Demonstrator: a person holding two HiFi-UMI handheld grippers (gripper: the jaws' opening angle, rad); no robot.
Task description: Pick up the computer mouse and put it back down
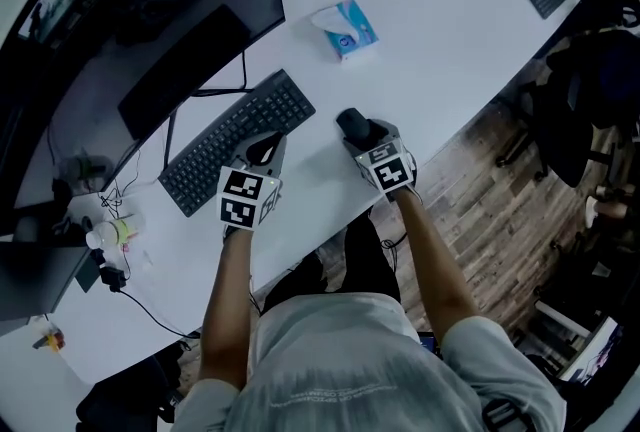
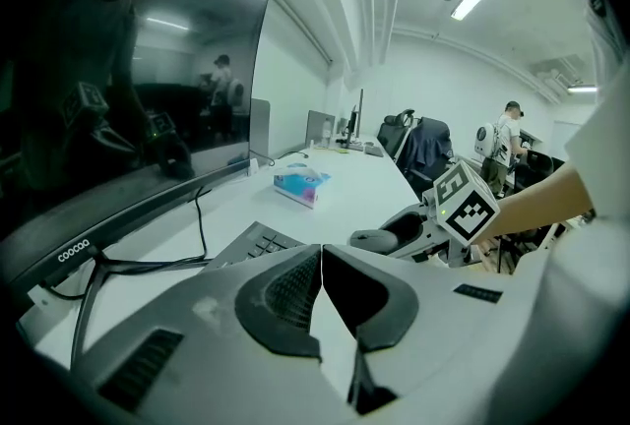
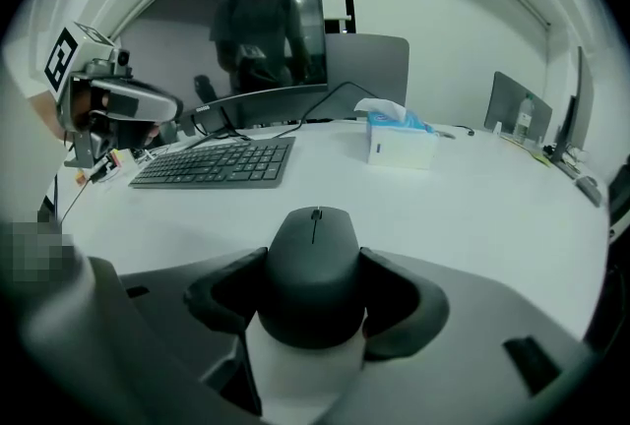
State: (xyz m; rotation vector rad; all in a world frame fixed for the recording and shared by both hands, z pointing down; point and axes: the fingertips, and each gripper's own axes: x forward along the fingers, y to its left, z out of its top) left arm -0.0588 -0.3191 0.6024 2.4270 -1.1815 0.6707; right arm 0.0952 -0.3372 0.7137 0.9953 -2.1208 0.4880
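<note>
Computer mouse (image 3: 315,251): the grasp step is in hand, as I judge it. The white tabletop (image 1: 450,30) carries the keyboard (image 1: 240,140), and the mouse is to the right of the keyboard, apart from it.

My left gripper (image 2: 321,285) hangs over the keyboard's near right end. Its jaws are pressed together with nothing between them, and it takes no part in this step.

My right gripper (image 3: 315,300) is also right of the keyboard. Its jaws are spread only to the mouse's width, one pad against each flank, and the body fills the gap. I cannot tell whether the base has left the tabletop.

Next move, in my estimate: lift straight up with the mouse level, lower it to the same place right of the keyboard, then release. The rounded flanks may slip, so a firm clamp is required.
</note>
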